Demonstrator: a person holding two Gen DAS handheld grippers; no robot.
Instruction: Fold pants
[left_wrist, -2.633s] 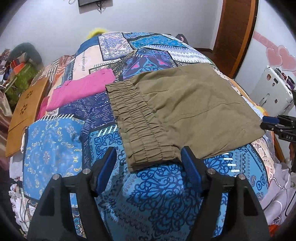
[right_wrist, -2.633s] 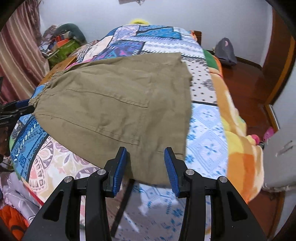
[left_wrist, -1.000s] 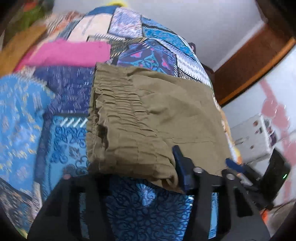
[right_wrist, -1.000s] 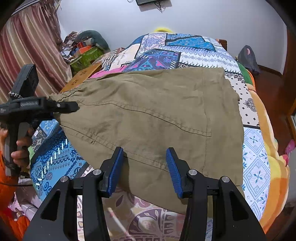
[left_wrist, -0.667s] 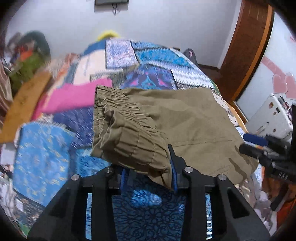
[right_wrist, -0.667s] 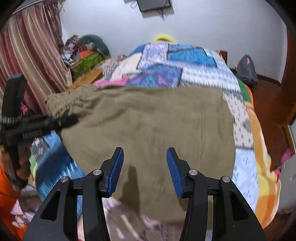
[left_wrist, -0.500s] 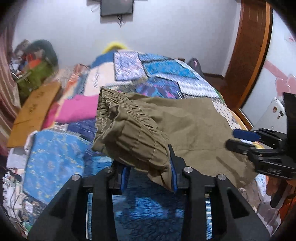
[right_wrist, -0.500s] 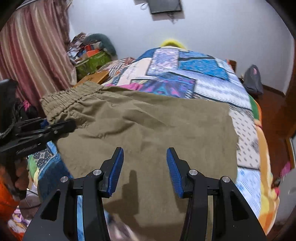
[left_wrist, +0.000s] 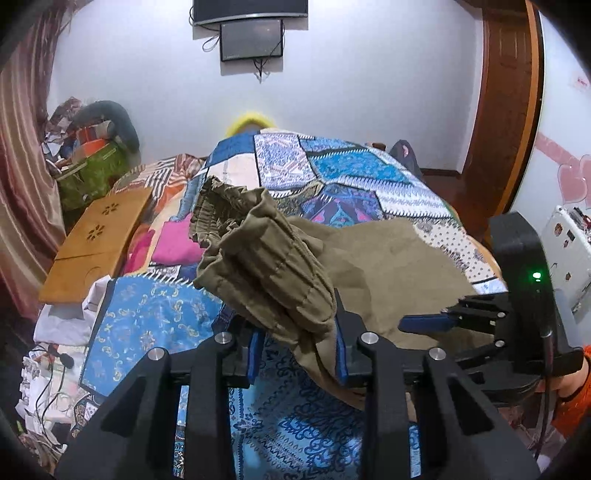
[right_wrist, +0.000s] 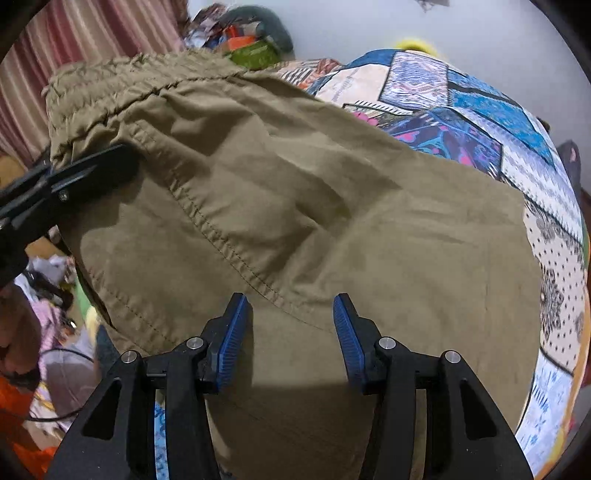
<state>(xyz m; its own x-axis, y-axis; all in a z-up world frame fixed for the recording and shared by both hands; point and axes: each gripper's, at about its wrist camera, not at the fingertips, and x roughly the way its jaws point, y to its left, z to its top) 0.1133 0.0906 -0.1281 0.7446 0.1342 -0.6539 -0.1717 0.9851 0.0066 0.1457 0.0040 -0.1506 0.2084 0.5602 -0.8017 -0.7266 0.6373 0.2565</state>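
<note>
Olive-green pants with a gathered elastic waistband lie partly on a patchwork bedspread. My left gripper is shut on the waistband corner and holds it lifted off the bed. In the right wrist view the pants fill the frame, raised and creased. My right gripper has its jaws apart with the near edge of the pants between them; whether it grips the cloth I cannot tell. It shows at the right of the left wrist view, at the pants' edge. The left gripper's finger shows at the waistband.
A pink cloth lies on the bed beyond the waistband. A wooden lap tray and piled clutter sit at the left. A wooden door and a white appliance stand at the right.
The left gripper closed on the waistband corner and has lifted it up off the bed. The right gripper has moved in at the pants' near edge, and the cloth has risen.
</note>
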